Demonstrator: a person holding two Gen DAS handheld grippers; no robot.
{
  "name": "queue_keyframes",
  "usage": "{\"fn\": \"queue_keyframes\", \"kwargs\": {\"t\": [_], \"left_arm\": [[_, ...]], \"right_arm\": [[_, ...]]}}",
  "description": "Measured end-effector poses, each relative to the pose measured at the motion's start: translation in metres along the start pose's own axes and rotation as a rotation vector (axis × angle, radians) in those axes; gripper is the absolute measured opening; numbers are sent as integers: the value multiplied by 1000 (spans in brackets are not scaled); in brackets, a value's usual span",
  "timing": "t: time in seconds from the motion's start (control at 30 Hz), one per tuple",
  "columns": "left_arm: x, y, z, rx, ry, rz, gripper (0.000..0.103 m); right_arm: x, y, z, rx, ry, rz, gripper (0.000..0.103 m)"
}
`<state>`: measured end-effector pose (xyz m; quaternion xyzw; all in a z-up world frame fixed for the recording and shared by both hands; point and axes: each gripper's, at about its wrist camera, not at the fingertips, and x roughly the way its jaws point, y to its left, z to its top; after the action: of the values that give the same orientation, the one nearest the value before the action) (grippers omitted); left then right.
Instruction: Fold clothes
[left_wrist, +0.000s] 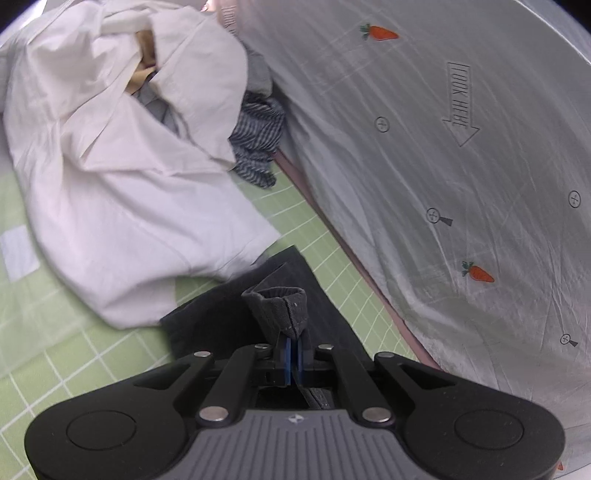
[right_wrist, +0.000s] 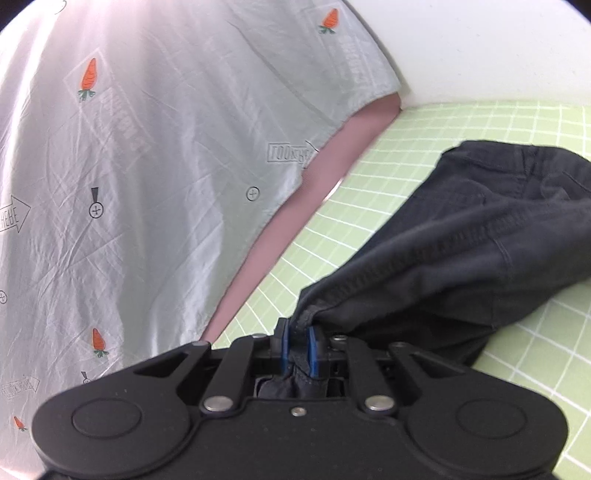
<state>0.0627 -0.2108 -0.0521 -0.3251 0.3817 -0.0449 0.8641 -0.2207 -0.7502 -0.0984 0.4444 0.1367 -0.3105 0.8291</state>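
A dark charcoal garment (left_wrist: 236, 314) lies on the green grid mat (left_wrist: 74, 354). My left gripper (left_wrist: 293, 356) is shut on a hemmed edge of it, which bunches up just past the blue pads. In the right wrist view the same dark garment (right_wrist: 480, 236) stretches away to the right, and my right gripper (right_wrist: 300, 349) is shut on a gathered fold of it. How the two held ends connect is hidden.
A crumpled white shirt (left_wrist: 122, 177) lies on a pile with a striped grey garment (left_wrist: 256, 144) at the back left. A pale sheet with carrot prints (left_wrist: 461, 147) hangs along the mat's edge, also in the right wrist view (right_wrist: 147, 166). A white wall (right_wrist: 480, 48) stands behind the mat (right_wrist: 424, 140).
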Motion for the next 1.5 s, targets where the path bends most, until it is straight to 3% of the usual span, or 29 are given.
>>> {"fn": "queue_keyframes", "kwargs": {"t": [0.03,0.2,0.3,0.37,0.43,0.5,0.7,0.9,1.03,1.23,1.3,1.4,1.5], "left_arm": [[6,-15,7,30,-21,-21,3],[81,-93,37,145,-73,-99,3],[149,-118,43,191,-19,-96,11],[174,-123,41,211,40,-46,17],[178,-112,31,205,55,-3,32],[169,-92,19,208,51,29,40],[159,-35,-12,230,129,158,38],[185,-23,-35,351,210,241,33],[197,-39,-34,436,178,242,31],[209,-72,-22,540,46,172,34],[220,-76,-18,537,45,173,41],[240,-78,-14,515,66,191,41],[247,-74,-9,448,78,152,41]], "right_arm": [[5,6,5,-17,-12,7,2],[59,19,27,-84,-6,-45,2],[103,13,31,-73,13,-105,2],[133,8,36,-35,29,-157,3],[155,6,35,-38,53,-208,6],[164,10,30,-98,55,-254,21],[165,18,13,-261,40,-315,32],[158,27,-4,-360,23,-362,38],[155,25,-8,-359,27,-364,41],[157,24,-11,-360,30,-375,42],[158,24,-12,-360,31,-380,42],[160,24,-14,-358,32,-392,42],[162,23,-15,-350,32,-399,42]]}}
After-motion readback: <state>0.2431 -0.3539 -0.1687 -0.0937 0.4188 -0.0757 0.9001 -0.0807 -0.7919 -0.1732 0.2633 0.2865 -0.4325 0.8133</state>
